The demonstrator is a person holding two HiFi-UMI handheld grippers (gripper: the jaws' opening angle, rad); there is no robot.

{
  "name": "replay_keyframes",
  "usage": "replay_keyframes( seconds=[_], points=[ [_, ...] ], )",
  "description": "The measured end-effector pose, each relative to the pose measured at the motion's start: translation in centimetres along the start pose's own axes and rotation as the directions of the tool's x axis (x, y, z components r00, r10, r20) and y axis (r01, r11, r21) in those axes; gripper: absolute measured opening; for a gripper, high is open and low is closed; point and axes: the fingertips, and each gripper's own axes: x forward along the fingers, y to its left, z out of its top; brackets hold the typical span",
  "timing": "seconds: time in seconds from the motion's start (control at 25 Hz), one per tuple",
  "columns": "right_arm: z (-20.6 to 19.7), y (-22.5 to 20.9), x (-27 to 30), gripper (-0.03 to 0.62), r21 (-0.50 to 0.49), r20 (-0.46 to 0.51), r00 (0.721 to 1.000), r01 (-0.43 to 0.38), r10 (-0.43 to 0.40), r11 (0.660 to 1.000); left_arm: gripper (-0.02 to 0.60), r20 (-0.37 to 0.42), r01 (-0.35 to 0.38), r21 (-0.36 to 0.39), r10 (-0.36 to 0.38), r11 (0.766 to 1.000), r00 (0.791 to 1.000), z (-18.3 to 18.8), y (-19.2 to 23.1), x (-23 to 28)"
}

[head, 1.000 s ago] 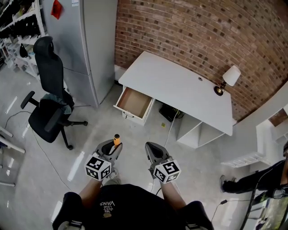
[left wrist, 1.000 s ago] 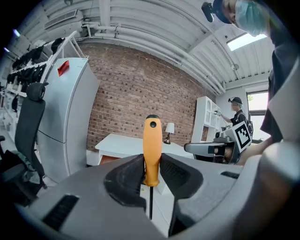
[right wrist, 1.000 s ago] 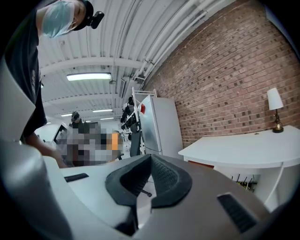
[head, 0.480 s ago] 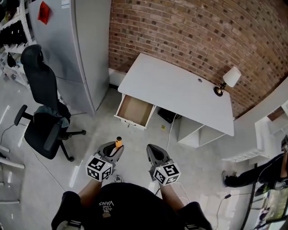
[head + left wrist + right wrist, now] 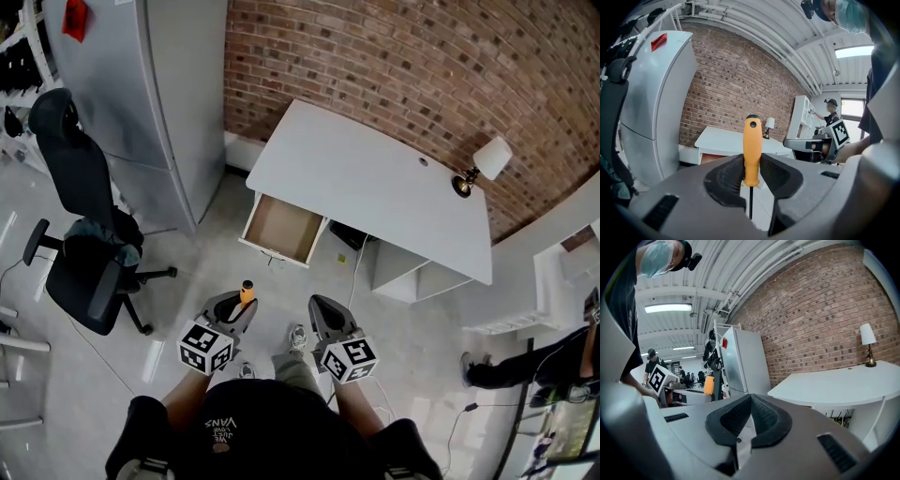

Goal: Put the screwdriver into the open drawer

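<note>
Since the earlier frame, a leg (image 5: 296, 364) shows between the grippers. Left gripper (image 5: 751, 163) jaws pinch the upright screwdriver (image 5: 752, 147); right gripper (image 5: 749, 414) jaws pressed together, empty.

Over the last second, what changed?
The person took a step: a shoe now shows between the grippers, and the chair slid left in the head view. Nothing grabbed or released. Unchanged: left gripper shut on screwdriver, right gripper shut and empty, drawer open.
</note>
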Motion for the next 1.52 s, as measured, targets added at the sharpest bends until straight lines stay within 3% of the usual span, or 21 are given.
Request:
replay_keyframes(
  seconds=[0.72,1.2,1.36,1.52],
  points=[
    [2.2,-11.5,9.8,-0.006,-0.046,-0.096,0.972,-0.219,0.214,0.975,0.106,0.045,-0.177,-0.09,0.181,0.98,0.982,3.0,5.0,14.1],
    [2.1,-17.0,13.5,-0.006,-0.064,-0.165,0.92,-0.369,0.355,0.927,0.106,0.031,-0.336,-0.155,0.344,0.929,0.938,2.0,8.5,20.2],
    [1.6,-17.1,14.0,-0.006,-0.056,-0.172,0.913,-0.385,0.371,0.921,0.106,0.017,-0.351,-0.177,0.36,0.919,0.933,0.9,10.1,21.0],
    [0.9,-17.0,15.1,-0.006,-0.041,-0.178,0.916,-0.372,0.359,0.927,0.106,-0.002,-0.335,-0.188,0.341,0.923,0.94,-0.1,12.0,22.0]
  ],
)
